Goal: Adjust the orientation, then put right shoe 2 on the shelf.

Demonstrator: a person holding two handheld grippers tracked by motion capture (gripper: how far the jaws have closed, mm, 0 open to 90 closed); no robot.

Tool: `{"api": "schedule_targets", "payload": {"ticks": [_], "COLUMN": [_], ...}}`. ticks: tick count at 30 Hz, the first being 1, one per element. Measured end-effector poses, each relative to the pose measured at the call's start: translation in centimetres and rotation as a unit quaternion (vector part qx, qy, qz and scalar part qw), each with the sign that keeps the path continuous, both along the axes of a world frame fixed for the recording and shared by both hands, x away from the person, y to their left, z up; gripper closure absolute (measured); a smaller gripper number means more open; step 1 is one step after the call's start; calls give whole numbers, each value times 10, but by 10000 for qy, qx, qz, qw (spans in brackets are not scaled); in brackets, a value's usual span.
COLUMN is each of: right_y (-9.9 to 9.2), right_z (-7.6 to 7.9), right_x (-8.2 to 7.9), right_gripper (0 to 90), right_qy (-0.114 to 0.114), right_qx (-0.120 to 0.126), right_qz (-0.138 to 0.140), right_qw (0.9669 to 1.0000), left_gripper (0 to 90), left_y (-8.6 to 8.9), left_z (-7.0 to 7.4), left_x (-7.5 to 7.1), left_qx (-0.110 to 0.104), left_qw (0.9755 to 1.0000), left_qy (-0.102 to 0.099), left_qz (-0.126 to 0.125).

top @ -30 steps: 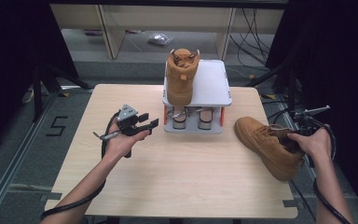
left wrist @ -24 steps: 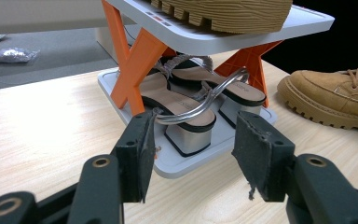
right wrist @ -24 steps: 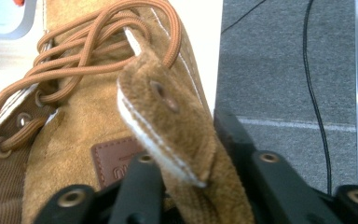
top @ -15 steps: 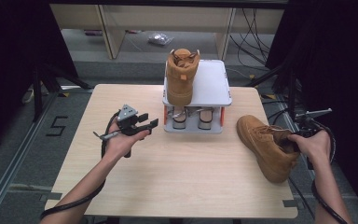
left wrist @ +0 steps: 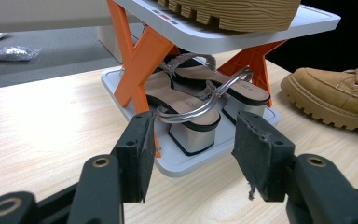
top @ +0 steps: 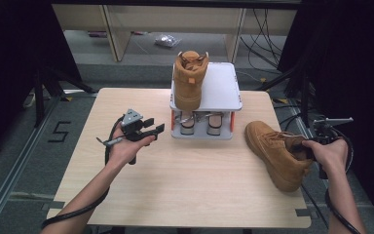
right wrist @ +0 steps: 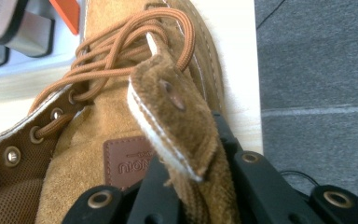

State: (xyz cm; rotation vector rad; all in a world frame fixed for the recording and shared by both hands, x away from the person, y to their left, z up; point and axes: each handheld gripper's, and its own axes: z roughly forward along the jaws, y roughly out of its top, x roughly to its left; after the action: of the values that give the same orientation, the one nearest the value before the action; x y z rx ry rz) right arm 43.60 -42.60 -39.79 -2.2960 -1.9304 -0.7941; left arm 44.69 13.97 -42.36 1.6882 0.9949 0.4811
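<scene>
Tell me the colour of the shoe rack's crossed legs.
Orange; the shoe rack's crossed legs show best in the left gripper view.

Wooden table (top: 185, 185): white shoe rack (top: 202, 132) centre-back, tan boot (top: 272, 151) right.

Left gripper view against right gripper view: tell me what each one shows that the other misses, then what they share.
Left gripper view alone: its own tool with jaws apart and nothing between them, the orange legs of the shoe rack, and the sole of the upper boot on the top shelf.

Right gripper view alone: the right tool shut on the collar of the tan boot, a leather patch and the grey floor.

Shared: the tan boot, the heeled sandals on the lower shelf, and the wooden table.
</scene>
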Motion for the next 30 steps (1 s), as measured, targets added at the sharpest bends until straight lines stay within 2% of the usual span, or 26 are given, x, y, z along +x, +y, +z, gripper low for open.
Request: {"api": "schedule_targets", "payload": {"ticks": [1, 2, 3, 5, 6, 7, 8, 9, 11, 12, 15, 17, 19, 22, 24, 25, 28, 30], "right_y": [-1, -1, -4, -3, -2, -1, -4, -5, -5, -4, -9, -7, -7, -8, -6, -6, -6, -7], "right_z": [2, 2, 3, 4, 7, 8, 9, 10, 11, 12, 11, 13, 14, 14, 18, 19, 24, 25], "right_x": [-1, -1, -3, -3, -3, -4, -5, -5, -5, -6, -9, -9, -10, -12, -13, -13, -13, -12], "right_gripper": [856, 856, 856, 856, 856, 856, 856, 856, 856, 855, 855, 855, 855, 855, 855, 855, 855, 855], "right_qy": [-147, -166, -216, -216, -152, -199, -238, -250, -253, -186, -396, -350, -331, -483, -376, -394, -489, -499], "right_qx": [18, 50, -9, 13, 67, 201, 85, 69, 95, 176, -97, 22, 18, 18, 46, 108, 42, 135], "right_qz": [-5, -73, 90, 33, -117, -277, -134, -137, -184, -298, 54, -165, -247, -152, -284, -314, -315, -317], "right_qw": [9999, 9998, 9997, 9998, 9998, 9992, 9996, 9996, 9995, 9992, 9992, 9992, 9991, 9987, 9989, 9987, 9983, 9982], "left_gripper": [474, 474, 474, 473, 474, 474, 474, 474, 474, 474, 474, 474, 474, 474, 474, 474, 474, 474], "left_y": [0, 0, 1, 1, 1, 1, 2, 2, 2, 3, 3, 3, 3, 3, 3, 3, 3, 3], "left_z": [0, 0, -1, -1, -2, -2, -2, -3, -3, -4, -4, -4, -4, -4, -4, -4, -4, -4], "left_x": [0, 0, -1, -1, 0, 0, 0, 1, 2, 2, 2, 1, 1, -1, -1, -1, -1, -1], "left_qx": [-12, -12, -31, -30, -73, -79, -71, -68, -72, -72, -78, -66, -58, -72, -63, -61, -60, -65], "left_qw": [10000, 10000, 10000, 10000, 10000, 10000, 10000, 10000, 10000, 10000, 10000, 10000, 10000, 10000, 10000, 10000, 10000, 10000], "left_qy": [9, 9, 8, 18, 4, 9, 9, 12, 14, 21, 20, 34, 28, 11, 9, 10, 11, 9], "left_qz": [13, 13, 2, 17, 1, 4, 3, 9, 20, 26, 34, 37, 25, 22, 14, 18, 30, 31]}}
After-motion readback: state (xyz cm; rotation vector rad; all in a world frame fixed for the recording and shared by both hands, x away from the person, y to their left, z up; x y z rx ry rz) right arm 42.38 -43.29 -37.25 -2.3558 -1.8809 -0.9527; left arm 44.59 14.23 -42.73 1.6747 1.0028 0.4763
